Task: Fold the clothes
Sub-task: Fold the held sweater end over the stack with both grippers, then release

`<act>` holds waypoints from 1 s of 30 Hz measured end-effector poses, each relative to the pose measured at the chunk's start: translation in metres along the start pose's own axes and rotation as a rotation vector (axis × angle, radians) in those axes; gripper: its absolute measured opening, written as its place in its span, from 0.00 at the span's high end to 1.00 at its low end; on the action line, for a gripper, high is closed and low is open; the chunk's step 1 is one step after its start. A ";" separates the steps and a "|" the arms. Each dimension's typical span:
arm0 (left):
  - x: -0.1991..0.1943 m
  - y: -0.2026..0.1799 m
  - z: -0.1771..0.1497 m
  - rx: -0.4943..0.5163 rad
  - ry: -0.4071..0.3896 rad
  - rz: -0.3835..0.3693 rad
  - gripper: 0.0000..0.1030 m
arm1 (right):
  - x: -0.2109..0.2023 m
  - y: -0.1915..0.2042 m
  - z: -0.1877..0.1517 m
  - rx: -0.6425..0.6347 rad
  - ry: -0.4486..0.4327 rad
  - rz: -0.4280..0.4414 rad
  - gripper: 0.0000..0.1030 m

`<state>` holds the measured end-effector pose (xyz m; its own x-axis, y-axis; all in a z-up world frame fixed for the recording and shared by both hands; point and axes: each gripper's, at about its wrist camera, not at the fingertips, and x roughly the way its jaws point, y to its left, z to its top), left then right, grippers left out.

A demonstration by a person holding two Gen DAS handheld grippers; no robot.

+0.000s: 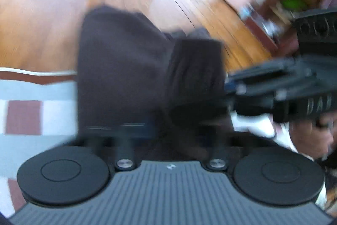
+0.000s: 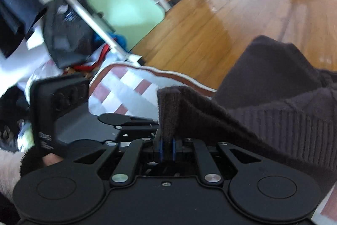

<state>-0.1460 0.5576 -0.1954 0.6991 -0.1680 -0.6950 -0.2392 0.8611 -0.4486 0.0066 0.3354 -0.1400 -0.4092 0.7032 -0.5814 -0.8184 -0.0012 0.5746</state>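
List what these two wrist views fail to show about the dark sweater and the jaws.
- Left wrist view: left gripper fingertips hidden under the dark knit sweater; motion blur too.
- Right wrist view: sweater cut off by the right edge; its full shape unknown.
- Right gripper: pad tips buried in fabric.

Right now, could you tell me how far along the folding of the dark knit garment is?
Done: both claws have taken hold. The right claw is shut on a ribbed edge of the dark brown sweater; the left claw, blurred, appears shut on the same sweater. In hand: the sweater hangs bunched between them above the checked cloth. Left: no neat fold shows yet, so laying it flat and folding all remain.
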 end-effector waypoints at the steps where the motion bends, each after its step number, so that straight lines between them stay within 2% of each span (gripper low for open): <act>1: 0.003 0.001 0.002 0.019 -0.005 0.031 0.91 | -0.001 -0.005 -0.002 0.038 -0.013 -0.008 0.87; 2: 0.006 -0.001 0.001 0.035 -0.009 0.071 0.91 | -0.003 -0.012 -0.004 0.089 -0.027 -0.007 0.85; 5: 0.013 0.002 -0.002 -0.012 0.011 0.095 0.91 | -0.022 -0.021 -0.011 0.155 -0.075 -0.029 0.83; 6: 0.017 0.003 -0.001 -0.038 0.017 0.094 0.91 | -0.030 -0.021 -0.015 0.157 -0.090 -0.047 0.79; 7: 0.018 0.005 -0.002 -0.058 0.021 0.094 0.90 | -0.037 -0.015 -0.022 0.122 -0.102 -0.092 0.74; 8: 0.019 0.010 0.000 -0.071 0.023 0.095 0.90 | -0.044 -0.010 -0.030 0.083 -0.109 -0.134 0.62; 9: 0.019 0.011 -0.001 -0.077 0.023 0.093 0.90 | -0.047 -0.004 -0.040 0.036 -0.103 -0.169 0.58; 13: 0.018 0.008 -0.006 -0.070 0.018 0.108 0.90 | -0.042 0.020 -0.084 -0.185 -0.020 -0.331 0.53; 14: 0.018 0.007 -0.006 -0.069 0.016 0.109 0.90 | -0.038 0.025 -0.094 -0.239 0.008 -0.373 0.49; 16: 0.014 0.006 -0.008 -0.065 0.006 0.110 0.91 | -0.018 0.027 -0.105 -0.323 0.094 -0.465 0.48; 17: 0.012 0.005 -0.010 -0.062 -0.002 0.111 0.91 | -0.006 0.026 -0.107 -0.375 0.136 -0.536 0.49; 18: 0.010 0.003 -0.008 -0.061 -0.006 0.112 0.91 | 0.006 0.026 -0.109 -0.428 0.178 -0.607 0.55; 19: 0.005 0.002 -0.007 -0.067 -0.013 0.110 0.91 | 0.016 0.026 -0.110 -0.475 0.211 -0.668 0.66; 20: -0.001 0.000 -0.007 -0.076 -0.020 0.105 0.92 | 0.017 0.028 -0.109 -0.503 0.212 -0.693 0.89; 21: -0.006 -0.002 -0.007 -0.091 -0.020 0.109 0.92 | 0.017 0.031 -0.107 -0.525 0.208 -0.706 0.89; 23: -0.015 -0.003 -0.011 -0.122 -0.013 0.125 0.93 | 0.005 0.039 -0.104 -0.519 0.167 -0.657 0.89; 25: -0.011 -0.003 -0.020 -0.143 0.034 0.131 0.94 | 0.001 0.038 -0.106 -0.507 0.206 -0.645 0.89; 28: 0.016 -0.014 -0.035 -0.085 0.175 0.172 0.95 | 0.007 0.017 -0.116 -0.486 0.298 -0.657 0.89; 30: 0.031 -0.020 -0.041 -0.049 0.246 0.206 0.94 | 0.007 0.006 -0.115 -0.412 0.288 -0.638 0.89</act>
<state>-0.1475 0.5156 -0.2310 0.4503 -0.1090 -0.8862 -0.3947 0.8660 -0.3071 -0.0477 0.2588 -0.2064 0.1443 0.4468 -0.8829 -0.9890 0.0366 -0.1431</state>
